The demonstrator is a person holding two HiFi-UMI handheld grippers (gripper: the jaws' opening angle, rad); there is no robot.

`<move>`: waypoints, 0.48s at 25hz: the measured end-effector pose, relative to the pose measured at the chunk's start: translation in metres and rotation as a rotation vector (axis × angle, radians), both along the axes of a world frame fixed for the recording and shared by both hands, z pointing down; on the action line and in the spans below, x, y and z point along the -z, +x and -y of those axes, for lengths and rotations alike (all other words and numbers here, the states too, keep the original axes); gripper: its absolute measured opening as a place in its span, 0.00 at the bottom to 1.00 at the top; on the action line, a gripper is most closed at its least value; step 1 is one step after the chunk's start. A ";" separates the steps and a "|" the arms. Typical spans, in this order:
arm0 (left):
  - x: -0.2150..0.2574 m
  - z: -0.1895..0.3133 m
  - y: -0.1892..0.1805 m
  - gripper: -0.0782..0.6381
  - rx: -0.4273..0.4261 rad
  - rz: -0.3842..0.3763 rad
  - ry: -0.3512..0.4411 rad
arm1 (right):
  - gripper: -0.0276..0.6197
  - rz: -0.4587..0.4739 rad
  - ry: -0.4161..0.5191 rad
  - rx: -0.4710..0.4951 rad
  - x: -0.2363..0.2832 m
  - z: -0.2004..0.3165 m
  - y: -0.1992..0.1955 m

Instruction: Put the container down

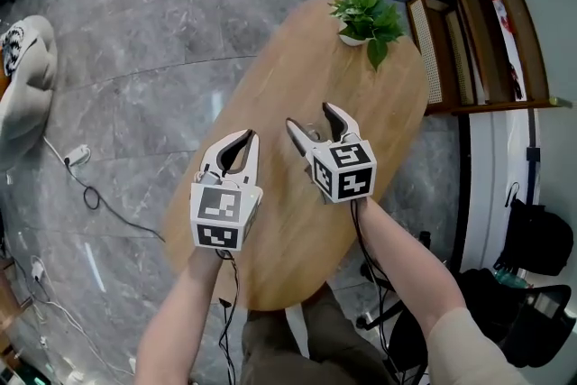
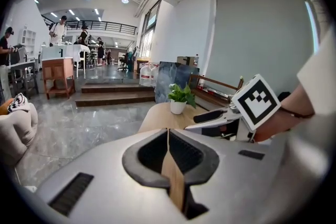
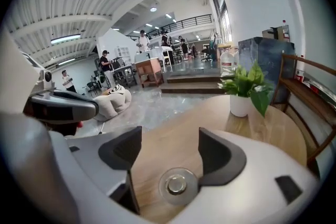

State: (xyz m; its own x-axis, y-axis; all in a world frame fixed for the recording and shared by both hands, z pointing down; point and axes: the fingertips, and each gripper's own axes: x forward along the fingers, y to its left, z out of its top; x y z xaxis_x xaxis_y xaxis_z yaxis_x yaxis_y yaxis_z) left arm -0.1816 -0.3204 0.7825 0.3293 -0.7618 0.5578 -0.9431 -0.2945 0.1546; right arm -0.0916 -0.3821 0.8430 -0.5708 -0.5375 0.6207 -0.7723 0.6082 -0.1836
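A small clear round container (image 3: pixel 176 185) with a metal knob in its middle lies on the oval wooden table (image 1: pixel 270 230). It sits low between the jaws of my right gripper (image 3: pixel 169 136), close against the right jaw's base. Those jaws stand wide apart, so the right gripper (image 1: pixel 310 115) is open. In the head view the container (image 1: pixel 312 131) is only a faint glint between them. My left gripper (image 1: pixel 251 138) hovers beside it over the table's left side, and its jaws (image 2: pixel 168 131) are shut with nothing in them.
A potted green plant (image 1: pixel 365 13) in a white pot stands at the table's far end. A wooden shelf unit (image 1: pixel 487 32) is to the right of the table. A pale cushion seat (image 1: pixel 22 77) and cables (image 1: pixel 86 185) lie on the grey marble floor to the left.
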 end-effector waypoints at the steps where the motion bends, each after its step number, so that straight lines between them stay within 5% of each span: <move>1: 0.014 0.003 -0.001 0.13 -0.003 0.003 0.014 | 0.56 0.009 0.010 0.003 0.016 0.000 0.000; 4: 0.059 0.008 -0.002 0.13 -0.011 0.011 0.057 | 0.33 0.015 0.079 -0.008 0.073 0.000 0.005; 12: 0.193 -0.002 0.000 0.13 -0.059 0.044 0.185 | 0.22 0.084 0.211 -0.012 0.239 -0.034 0.016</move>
